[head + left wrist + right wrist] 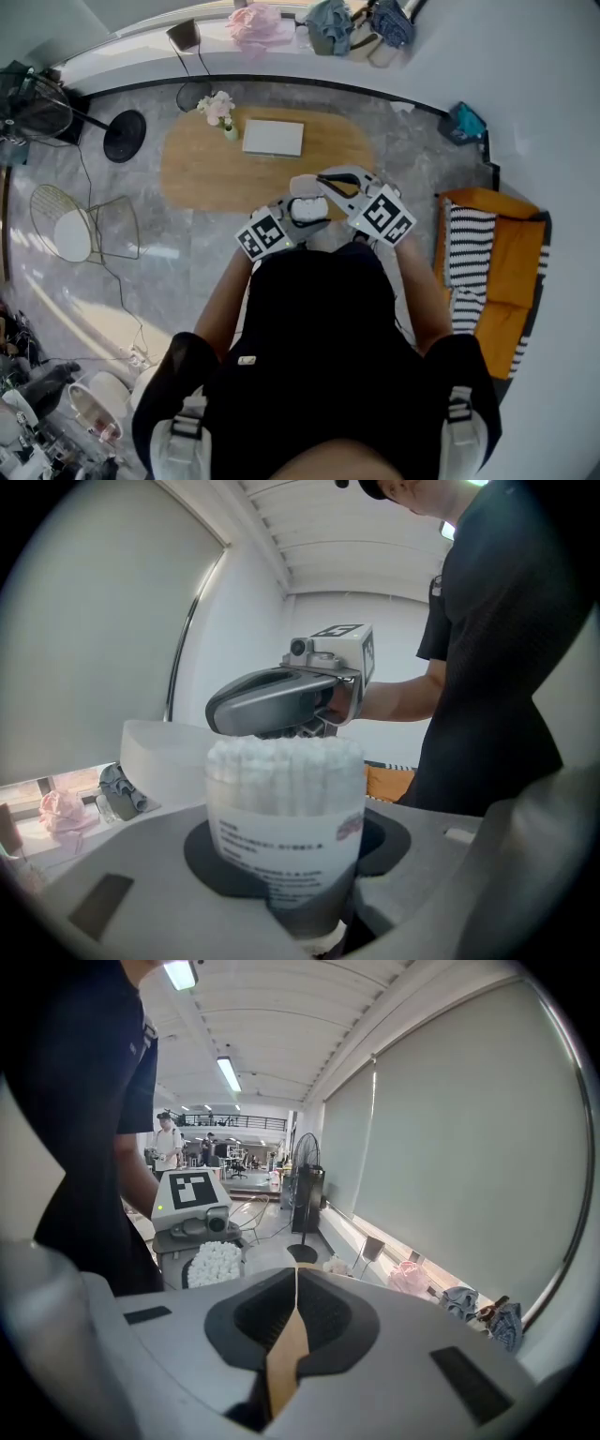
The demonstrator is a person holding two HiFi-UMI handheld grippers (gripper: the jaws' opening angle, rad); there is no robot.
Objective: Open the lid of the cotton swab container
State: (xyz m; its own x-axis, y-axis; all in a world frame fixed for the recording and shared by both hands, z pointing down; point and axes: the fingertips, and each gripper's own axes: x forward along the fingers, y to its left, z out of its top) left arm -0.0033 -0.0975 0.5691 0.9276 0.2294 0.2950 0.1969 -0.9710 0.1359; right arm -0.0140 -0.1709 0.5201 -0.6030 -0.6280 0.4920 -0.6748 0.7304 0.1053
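Container: clear round plastic tub of white cotton swabs (286,799), upright, clamped between the jaws of the left gripper (284,223), held in mid-air before the person's chest.
Lid: translucent white cap (159,761), apparently flipped back beside the rim; swab tips exposed.
Right gripper (295,1283): jaws closed together, nothing in them; hangs just above the swabs.
Risk: tilting the tub could spill swabs; the closed jaws could knock the tips; a hard squeeze may buckle the wall.
Writing: white label (281,841), dark print too small to read; reddish mark at its right edge.
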